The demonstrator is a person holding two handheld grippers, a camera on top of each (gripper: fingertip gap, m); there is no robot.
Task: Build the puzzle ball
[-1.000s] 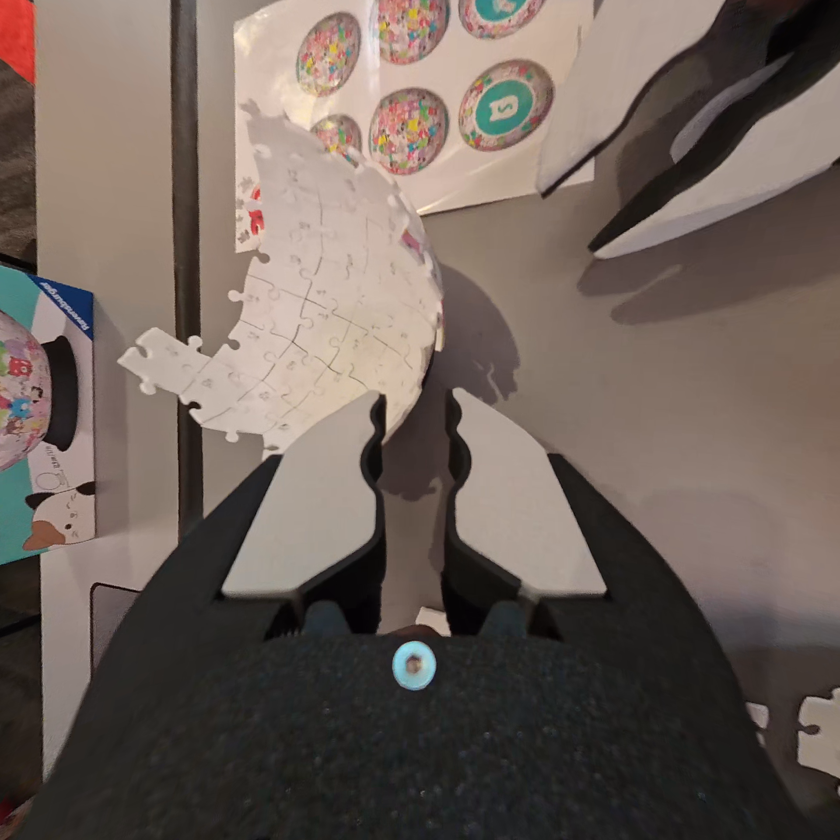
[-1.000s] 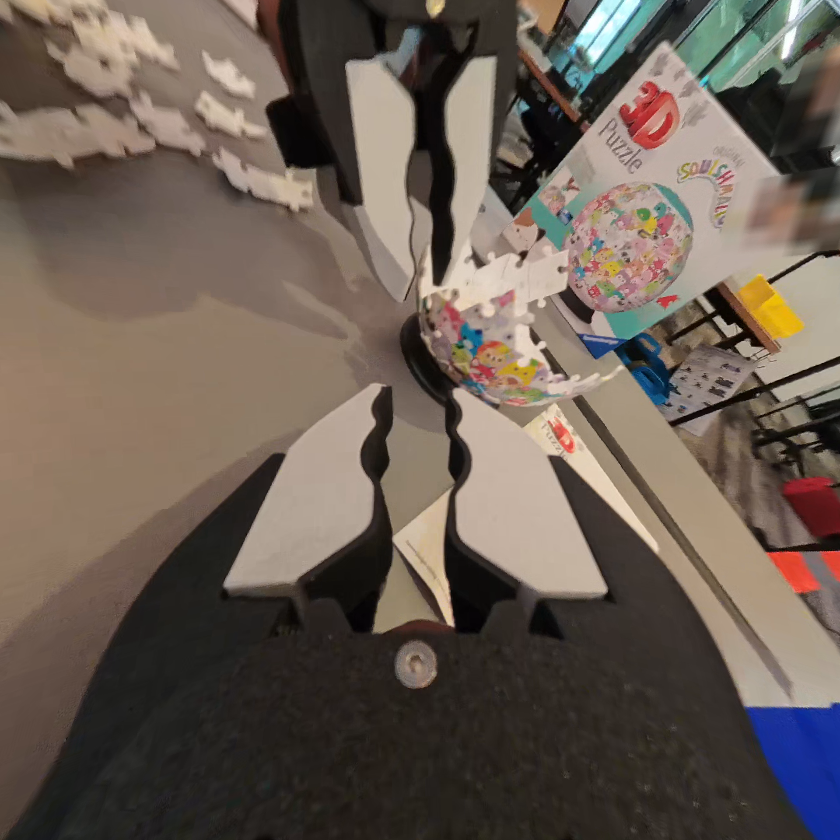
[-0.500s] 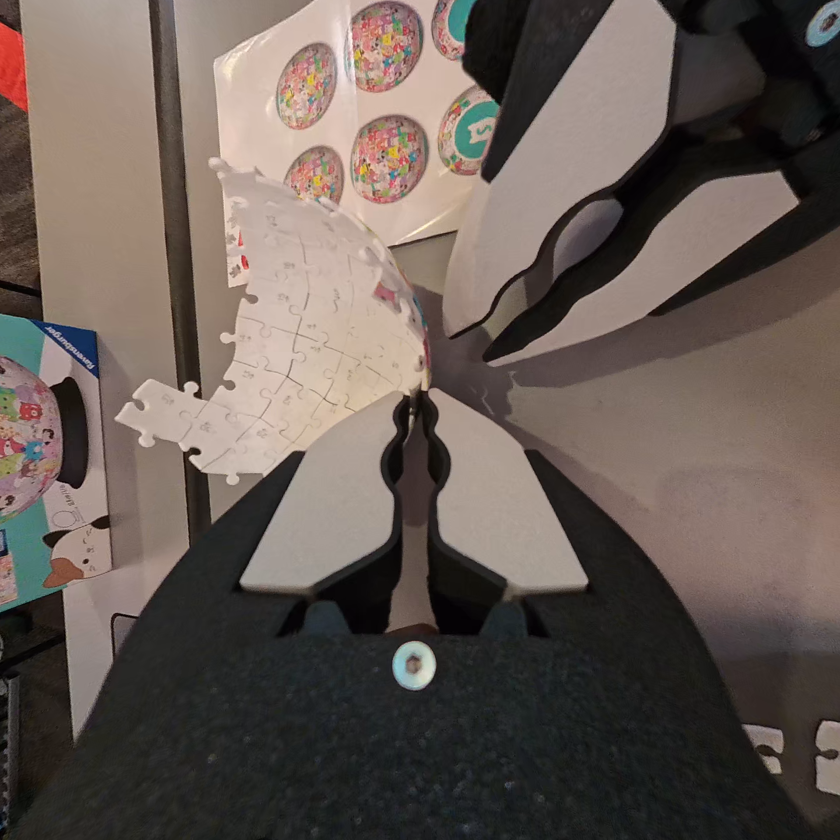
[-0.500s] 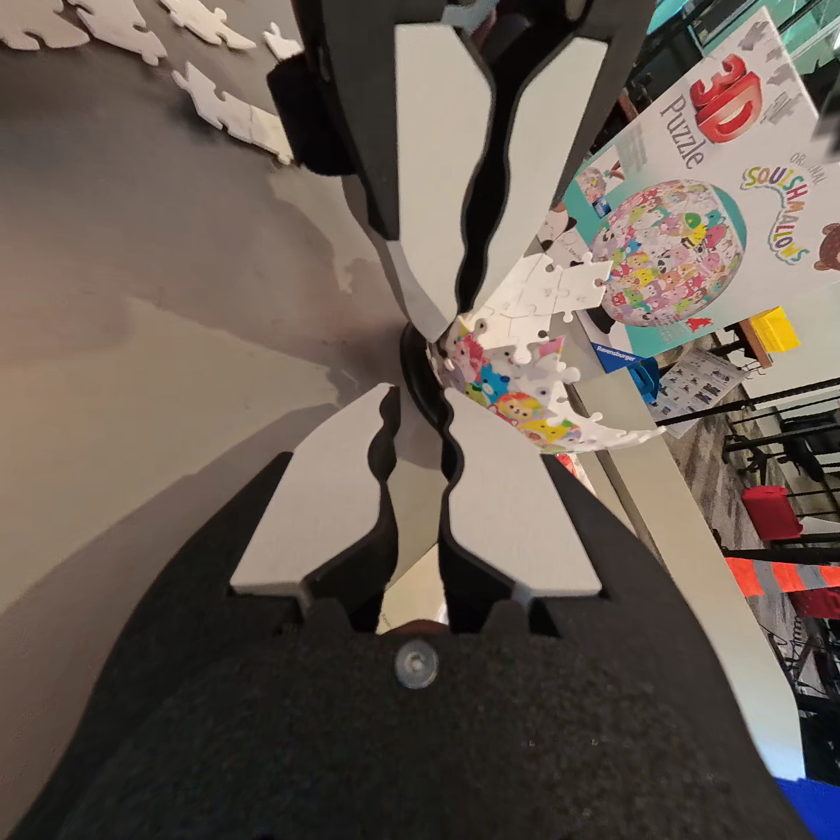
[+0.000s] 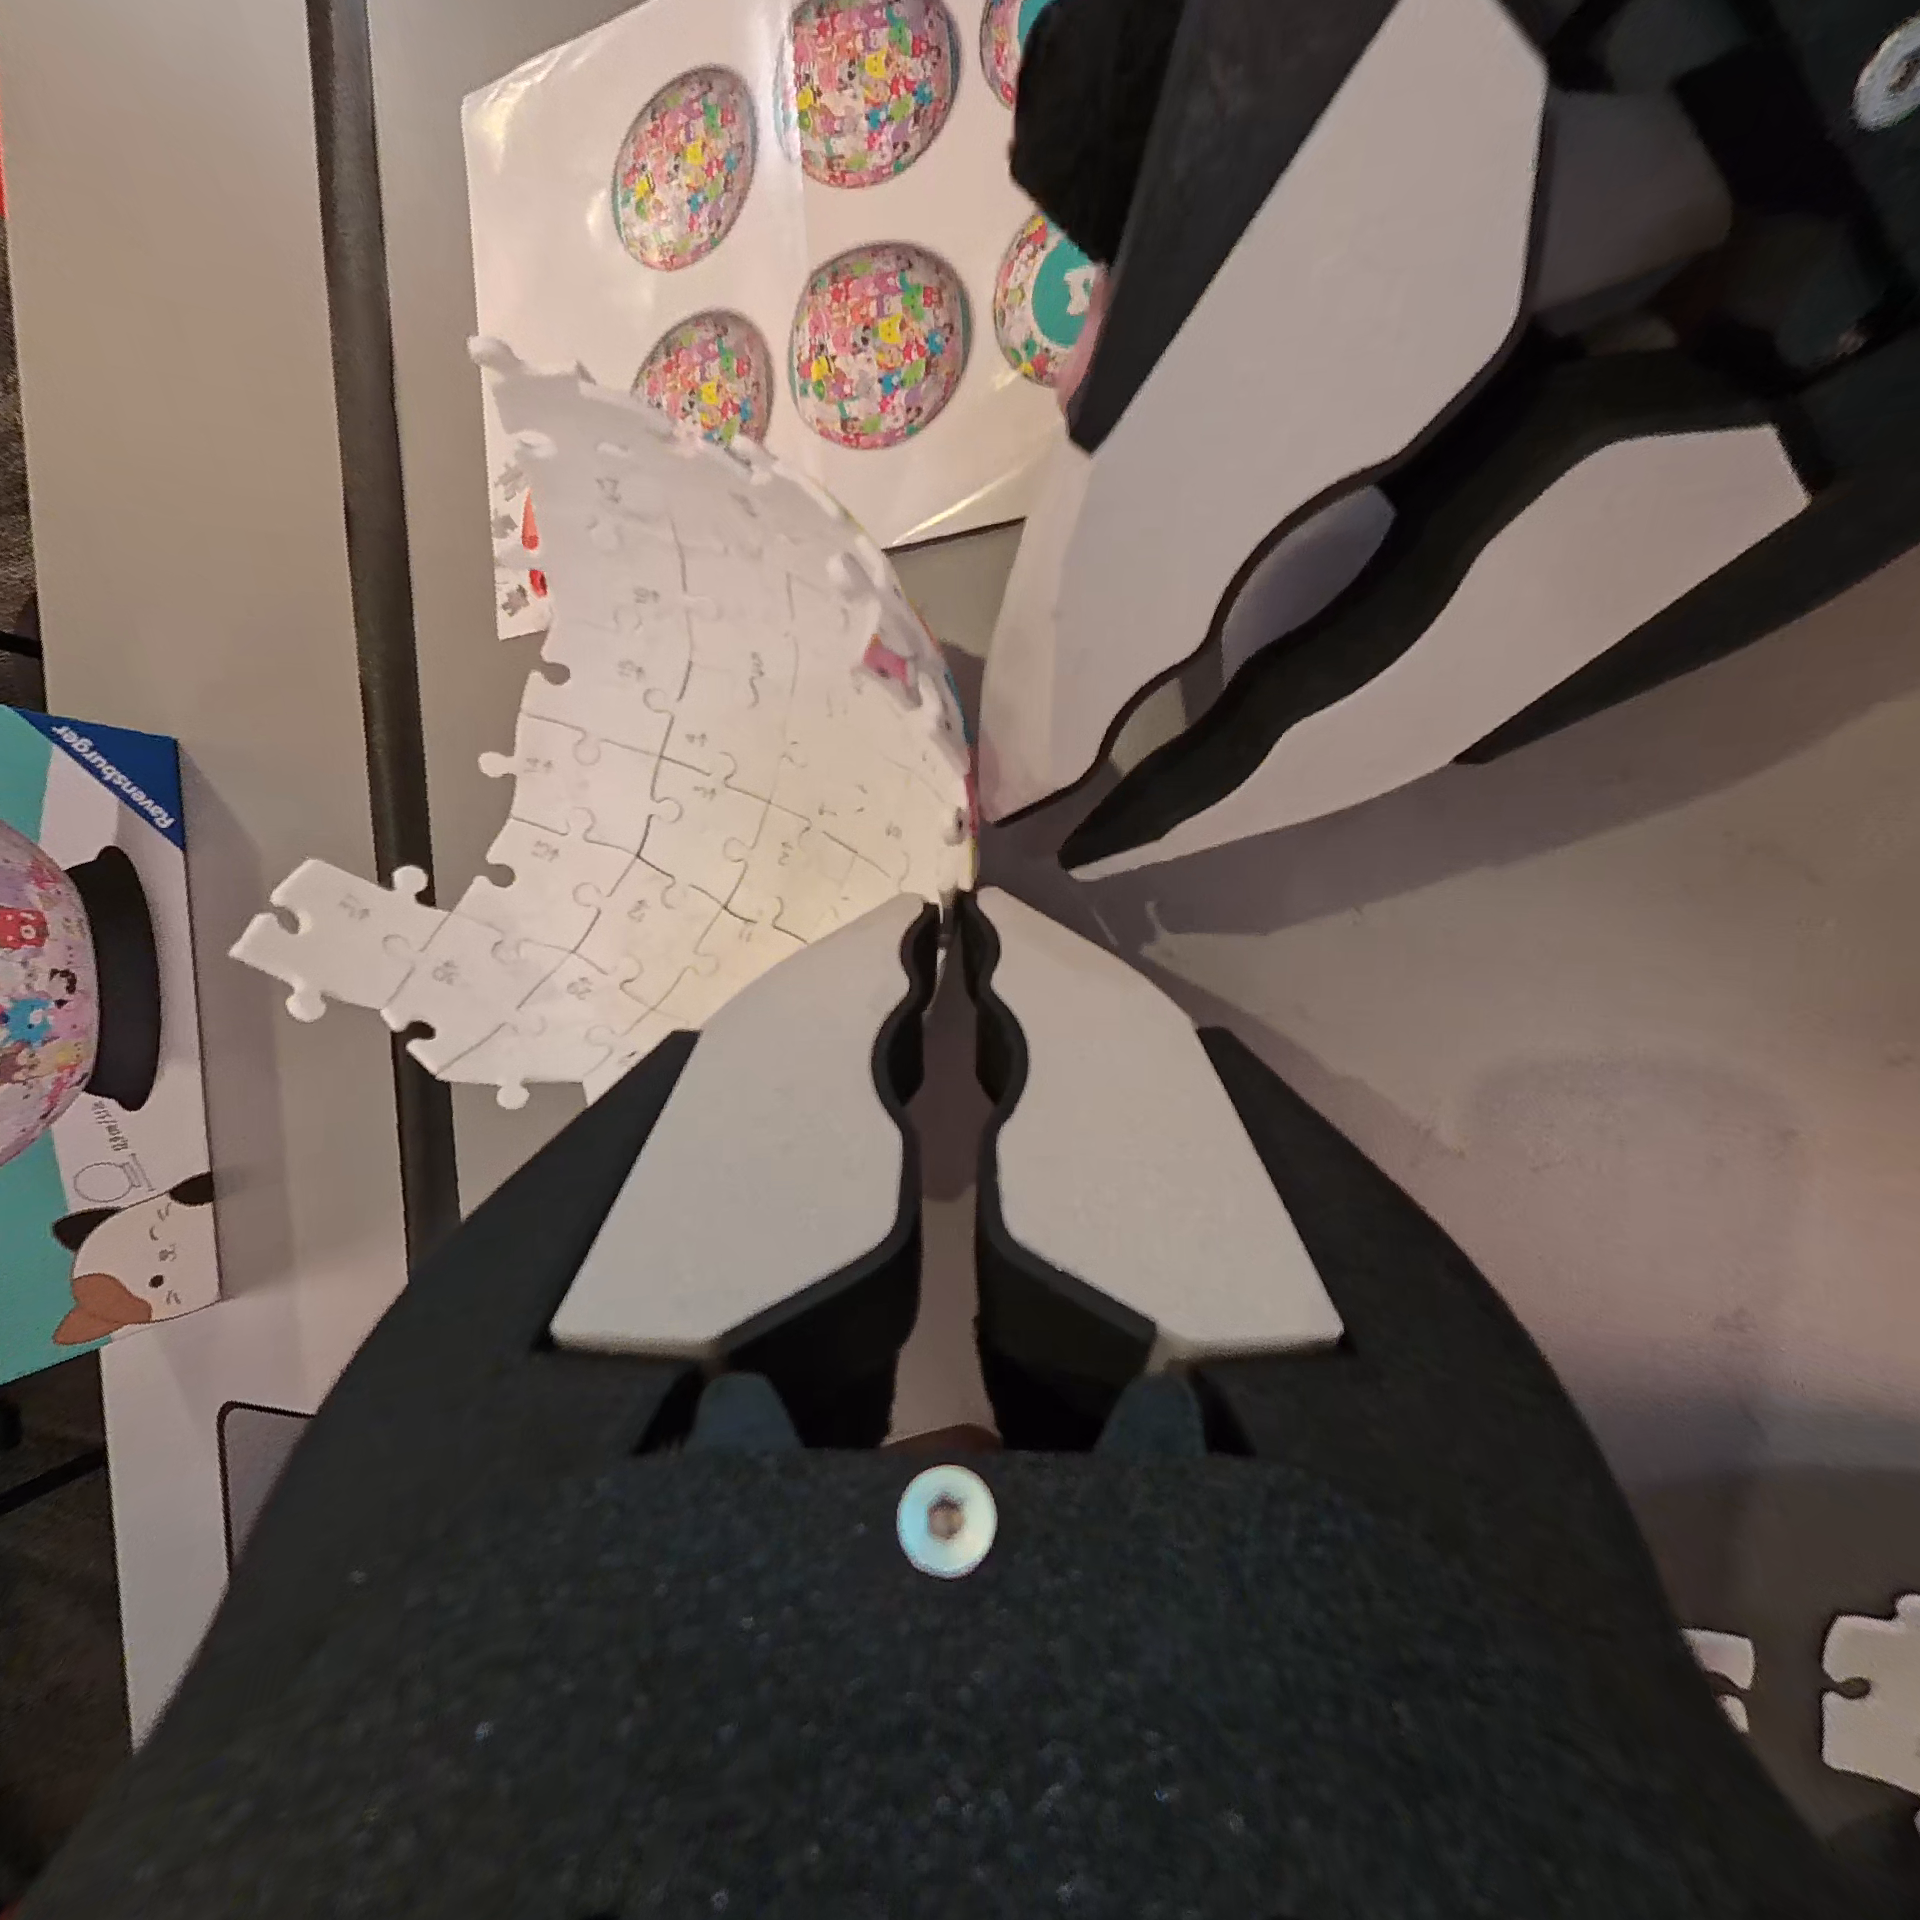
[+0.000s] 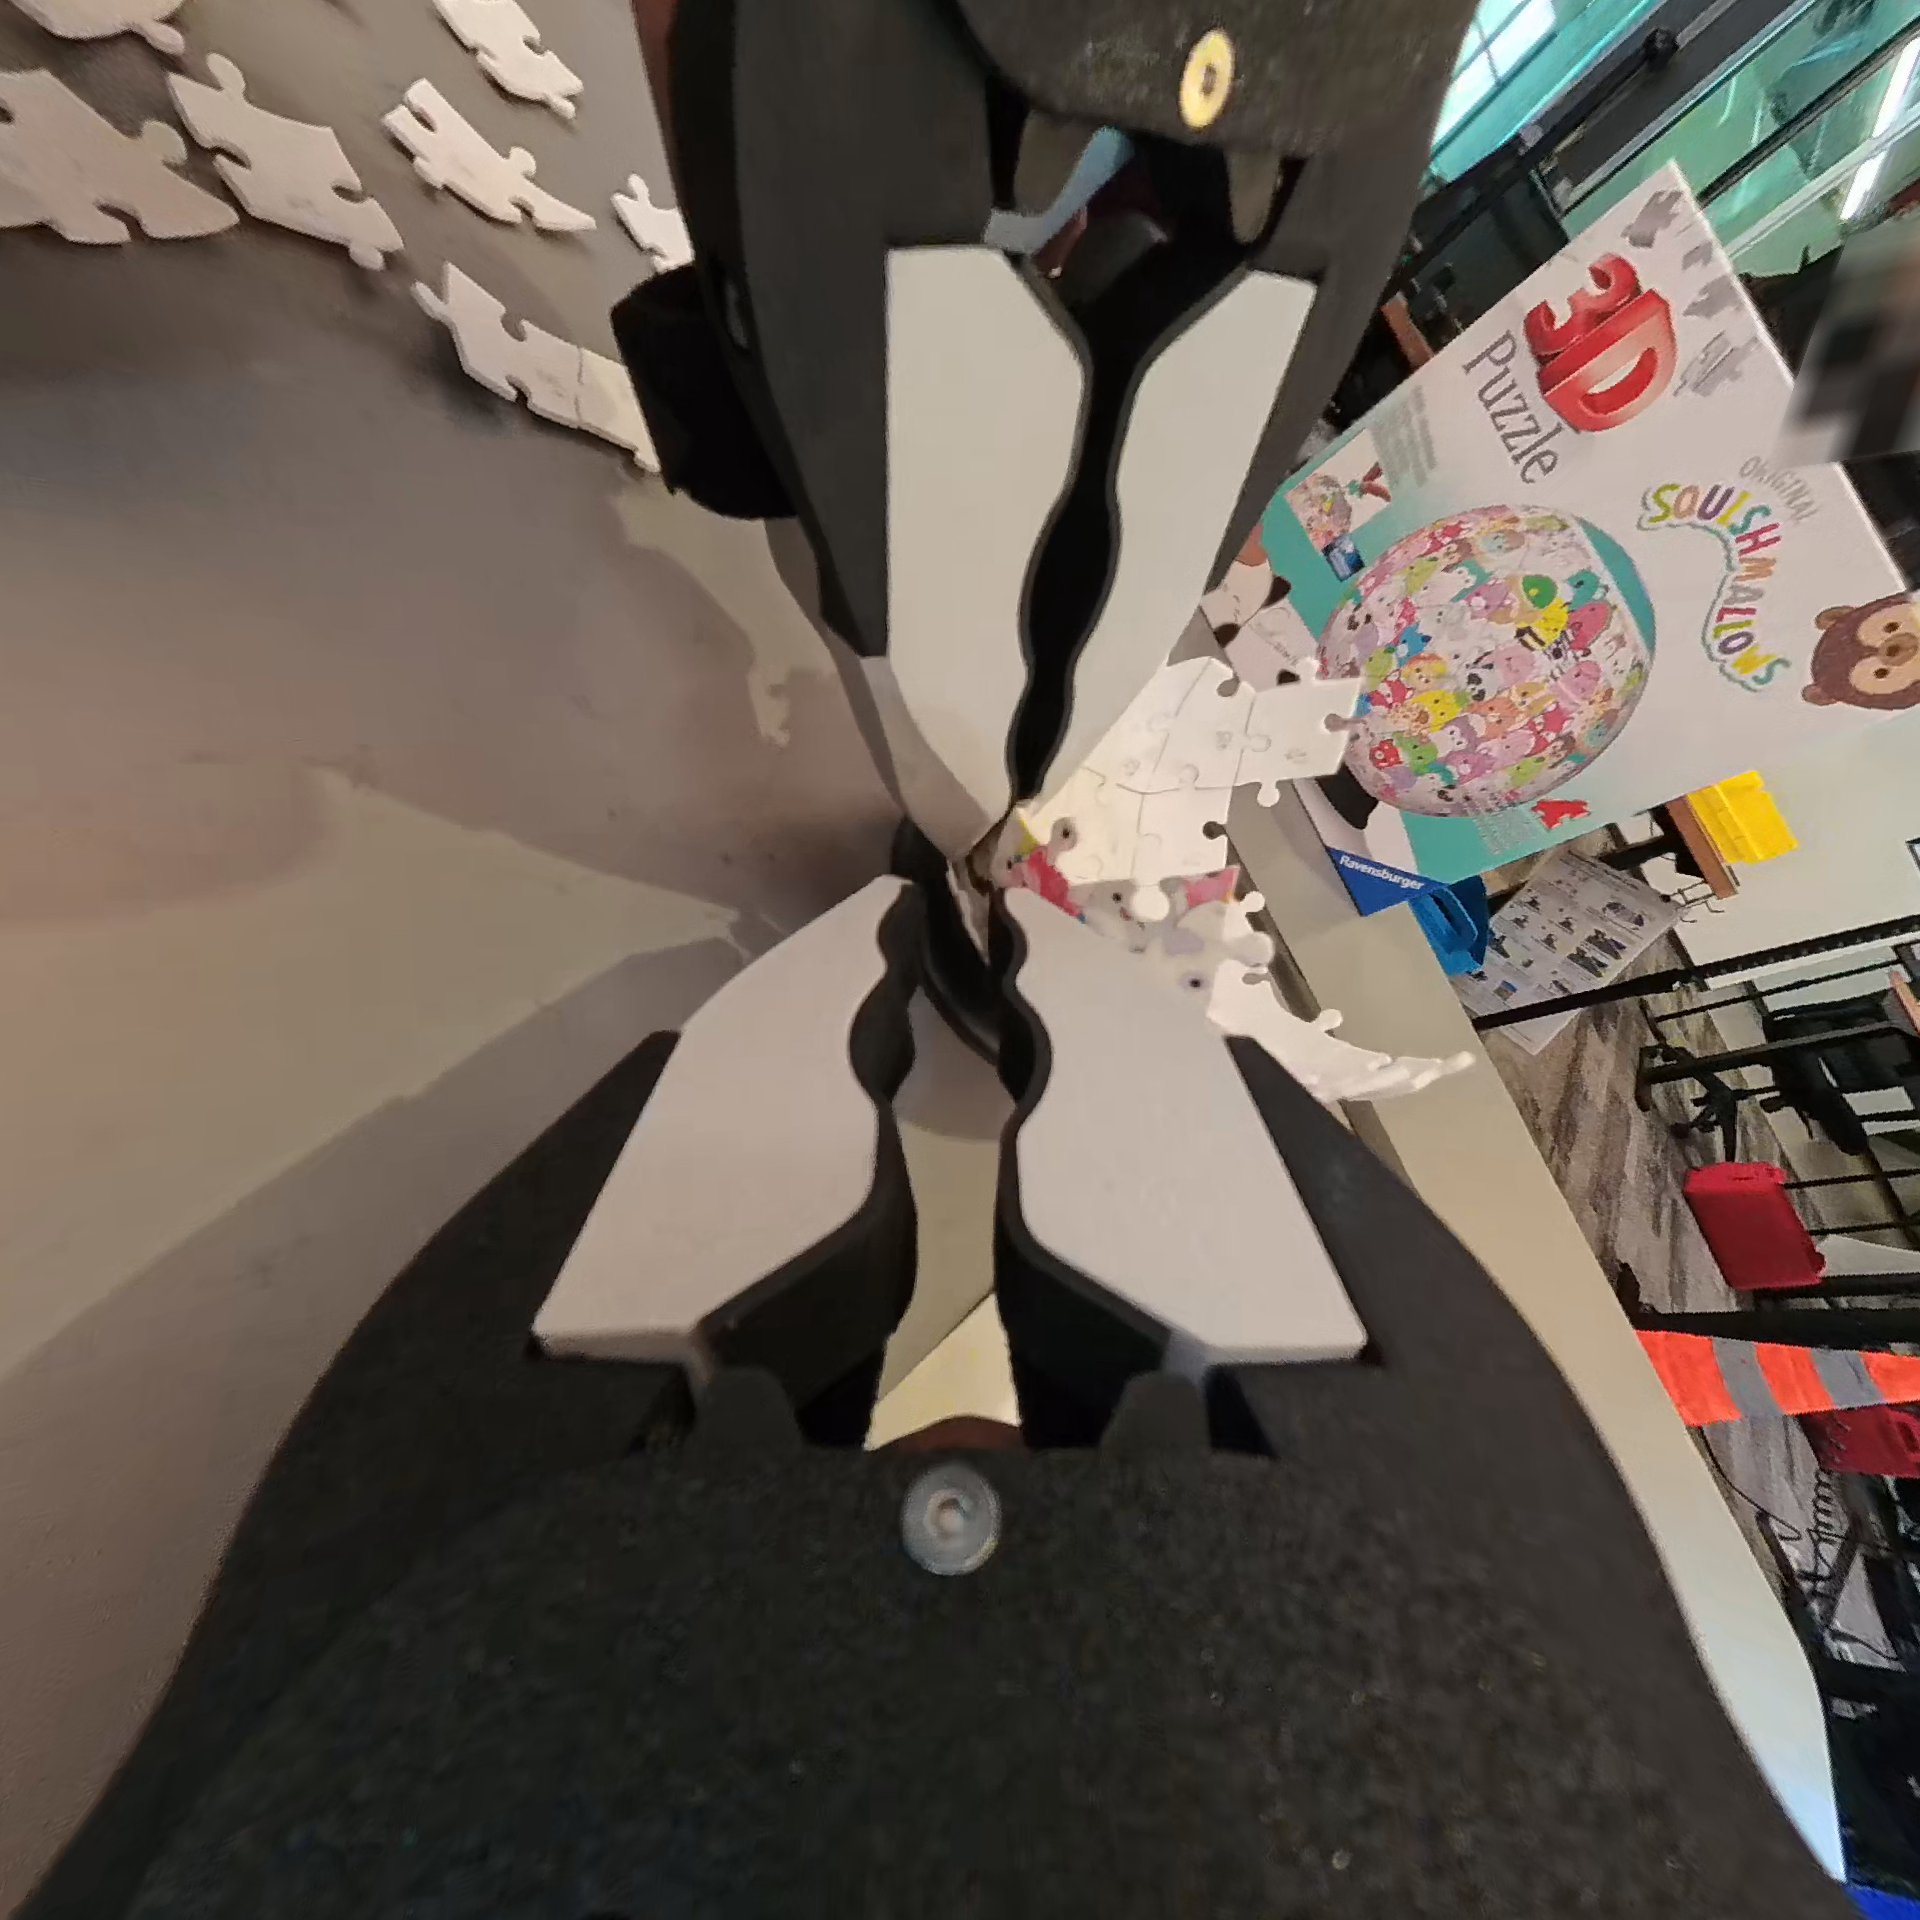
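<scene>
Grey desk (image 5: 1558,1039) under me; my left claw (image 5: 948,914) is clenched on the rim of the half-built puzzle ball (image 5: 727,790), whose white inside only the left view shows. From the right view I see its colourful outside; my right claw (image 6: 961,899) is parted narrowly beside it, loose pieces (image 6: 281,156) behind.

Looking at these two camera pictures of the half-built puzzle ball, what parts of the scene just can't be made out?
- Right wrist view: the black stand under the puzzle ball is mostly hidden by the right gripper.
- Left wrist view: whether the left gripper actually pinches the shell's rim; the contact spot is too small.
- Left wrist view: loose pieces are cut off by the right edge.
- Right wrist view: the room behind the puzzle box is blurred.
</scene>
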